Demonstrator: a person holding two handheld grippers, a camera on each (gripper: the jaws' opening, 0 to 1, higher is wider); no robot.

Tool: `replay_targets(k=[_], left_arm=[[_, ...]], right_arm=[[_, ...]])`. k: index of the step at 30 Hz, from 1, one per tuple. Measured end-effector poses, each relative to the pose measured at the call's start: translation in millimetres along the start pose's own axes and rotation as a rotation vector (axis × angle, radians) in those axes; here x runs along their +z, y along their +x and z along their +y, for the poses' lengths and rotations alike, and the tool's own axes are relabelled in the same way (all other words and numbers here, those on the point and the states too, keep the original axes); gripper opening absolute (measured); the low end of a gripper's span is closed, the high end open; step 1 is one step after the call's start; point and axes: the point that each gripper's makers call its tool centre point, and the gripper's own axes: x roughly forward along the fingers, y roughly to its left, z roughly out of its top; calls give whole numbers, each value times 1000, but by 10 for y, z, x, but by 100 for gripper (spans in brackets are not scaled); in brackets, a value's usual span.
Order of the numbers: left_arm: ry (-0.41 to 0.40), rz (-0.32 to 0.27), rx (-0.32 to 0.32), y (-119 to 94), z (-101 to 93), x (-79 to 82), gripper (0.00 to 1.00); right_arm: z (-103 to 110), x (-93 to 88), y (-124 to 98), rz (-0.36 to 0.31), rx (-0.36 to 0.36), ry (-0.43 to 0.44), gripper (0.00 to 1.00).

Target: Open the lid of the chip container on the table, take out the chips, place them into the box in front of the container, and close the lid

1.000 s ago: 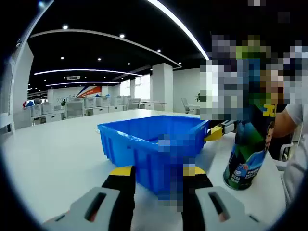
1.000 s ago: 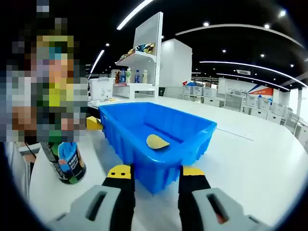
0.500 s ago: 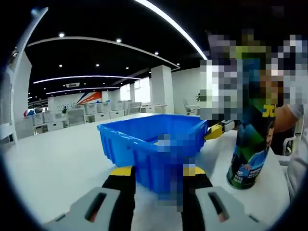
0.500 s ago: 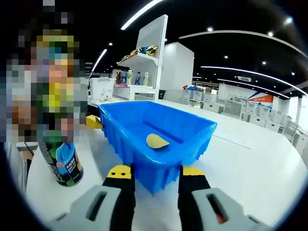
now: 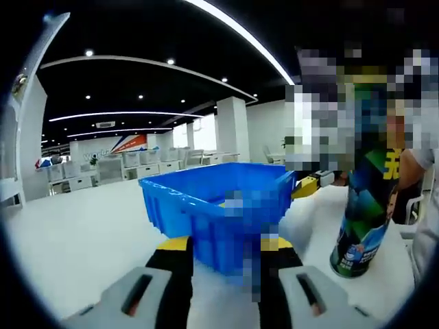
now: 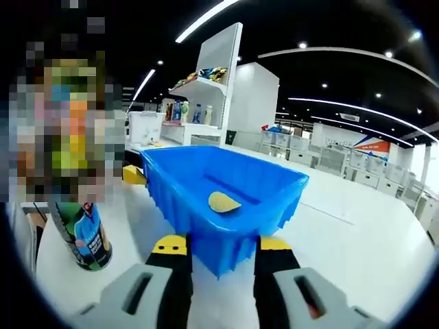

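The blue box (image 5: pixel 206 205) stands on the white table (image 5: pixel 82 233), just beyond the tips of my left gripper (image 5: pixel 225 245), which is open and holds nothing. To the right of the box the green and blue chip container (image 5: pixel 363 219) stands upright; its top is hidden by a mosaic patch. In the right gripper view the same blue box (image 6: pixel 226 199) has one chip (image 6: pixel 223 201) lying on its floor, and the chip container (image 6: pixel 81 236) stands to its left. My right gripper (image 6: pixel 221 245) is open and holds nothing, close to the box's near corner.
A yellow tip of the other gripper (image 5: pixel 306 187) pokes past the box's far side, and the same goes for the yellow tip (image 6: pixel 134 175) in the right gripper view. A person's sleeve (image 5: pixel 426 212) is behind the container. A white shelf (image 6: pixel 195 86) with bottles stands far back.
Both views have drifted a little, so the chip container sits lower and nearer the edge of each picture. The box, chip and container have not moved on the table.
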Motion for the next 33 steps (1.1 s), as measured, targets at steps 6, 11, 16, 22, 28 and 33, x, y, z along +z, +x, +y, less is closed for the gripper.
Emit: replay_targets(k=[6,11,16,22,28,33], left_arm=[[18,2,-3,77,59,38,35],[13,6,-2,133,127,34,35],[17,15,-10,225,225,48,35],[27,46,-19,321,300,-1,35],[21,56,-27,411,393,-21,35],[-7,93,-26,536,459,-173,35]], right_arm=[[-76,20,51,-7,-6,1,33],[-152,48,128,-2,-4,-1,33],[-216,59,213,3,-5,1,33],[-302,27,292,22,-15,-11,33],[-374,-21,386,30,-9,15,33],[-443,-105,467,52,-13,9,33]])
